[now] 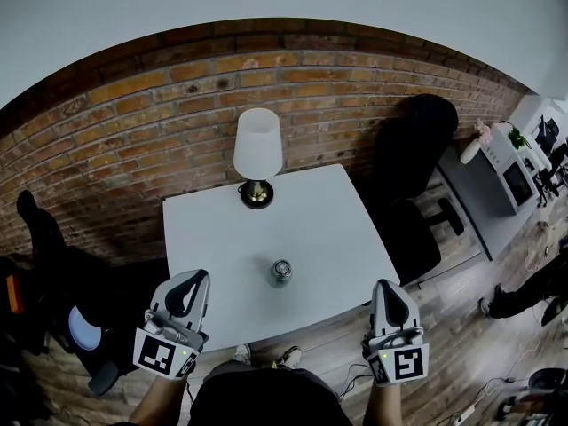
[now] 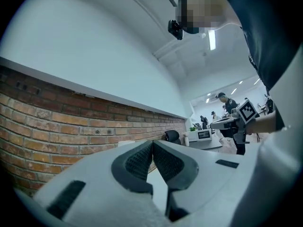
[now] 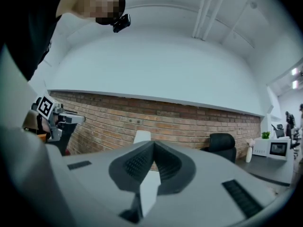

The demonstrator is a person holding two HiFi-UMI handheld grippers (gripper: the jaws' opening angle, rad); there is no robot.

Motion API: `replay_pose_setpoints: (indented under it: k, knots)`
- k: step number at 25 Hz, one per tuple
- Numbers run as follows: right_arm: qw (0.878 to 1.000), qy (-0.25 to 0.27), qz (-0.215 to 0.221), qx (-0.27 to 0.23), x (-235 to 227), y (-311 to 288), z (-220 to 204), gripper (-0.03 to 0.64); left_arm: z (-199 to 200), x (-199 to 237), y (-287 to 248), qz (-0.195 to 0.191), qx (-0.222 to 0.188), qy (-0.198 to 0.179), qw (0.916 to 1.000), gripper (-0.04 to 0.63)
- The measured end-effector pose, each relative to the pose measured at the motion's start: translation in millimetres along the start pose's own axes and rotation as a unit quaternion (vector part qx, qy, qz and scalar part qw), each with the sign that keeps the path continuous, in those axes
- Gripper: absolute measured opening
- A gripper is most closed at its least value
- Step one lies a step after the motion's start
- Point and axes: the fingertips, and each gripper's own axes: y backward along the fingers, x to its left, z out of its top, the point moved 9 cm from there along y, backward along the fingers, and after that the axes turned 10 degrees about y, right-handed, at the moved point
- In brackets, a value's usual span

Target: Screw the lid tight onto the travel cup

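Brick wall (image 1: 133,122) spans the upper half of the head view, curved by the lens. White square table (image 1: 337,229) sits mid-frame against it. Black office chair (image 1: 413,149) stands right of the table, with a grey cabinet (image 1: 484,185) further right. White-shade lamp (image 1: 257,149) stands on a dark round base at the table's far edge, centre.

Left gripper (image 1: 189,280) is at lower left, over the table's near left corner. Its jaws are closed pad to pad with nothing between them, confirmed in the left gripper view. Right gripper (image 1: 387,286) is at lower right, just off the table's near right edge. Its jaws are also pressed together and empty. Both gripper views look roughly level toward the wall.

Travel cup (image 1: 281,272) stands upright on the table, near-centre toward the near edge, between the two grippers and apart from both. It shows a silvery top from above. Can't tell whether the lid is seated.
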Motion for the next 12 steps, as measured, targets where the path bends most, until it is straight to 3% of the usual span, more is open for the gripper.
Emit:
replay_pose_setpoints:
  k: [6, 12]
  knots:
    - [0.999, 0.027, 0.022, 0.036, 12.1, -9.4, -20.8, 0.012, -6.7, 14.9, 10.1, 0.020, -0.014, 0.003, 0.9997, 0.025]
    - [0.998, 0.022, 0.040, 0.030, 26.4, -17.8, -19.5, 0.012, -9.8, 20.5, 5.0, 0.015, -0.014, 0.004, 0.9998, 0.025]
